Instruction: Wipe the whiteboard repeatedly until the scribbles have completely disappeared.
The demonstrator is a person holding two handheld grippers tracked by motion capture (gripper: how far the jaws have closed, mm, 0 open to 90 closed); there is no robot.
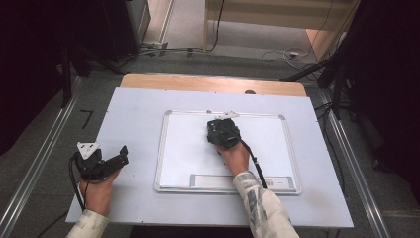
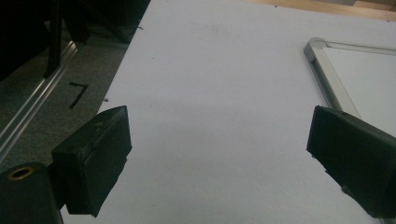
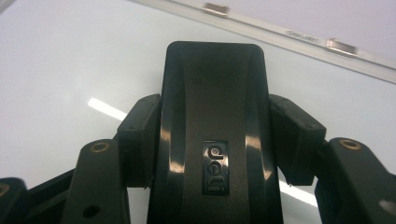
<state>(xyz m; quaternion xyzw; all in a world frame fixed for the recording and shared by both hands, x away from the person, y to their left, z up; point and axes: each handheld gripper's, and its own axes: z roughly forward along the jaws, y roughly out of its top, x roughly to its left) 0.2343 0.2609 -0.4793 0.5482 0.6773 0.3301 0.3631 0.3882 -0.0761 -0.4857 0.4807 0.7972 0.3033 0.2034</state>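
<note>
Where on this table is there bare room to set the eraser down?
The whiteboard is bare left and right of the right gripper, which grips the eraser. The white table sheet is bare between the board's left frame and the open left gripper. Tightest: beside the tray.

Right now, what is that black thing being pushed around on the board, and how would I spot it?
Start at the pale sheet covering the table, then find the silver-framed whiteboard lying on it. Near the board's upper edge, the right tongs are shut on a glossy black whiteboard eraser. Its rounded, shiny back with a small embossed logo sets it apart from the matt black pads on either side.
</note>
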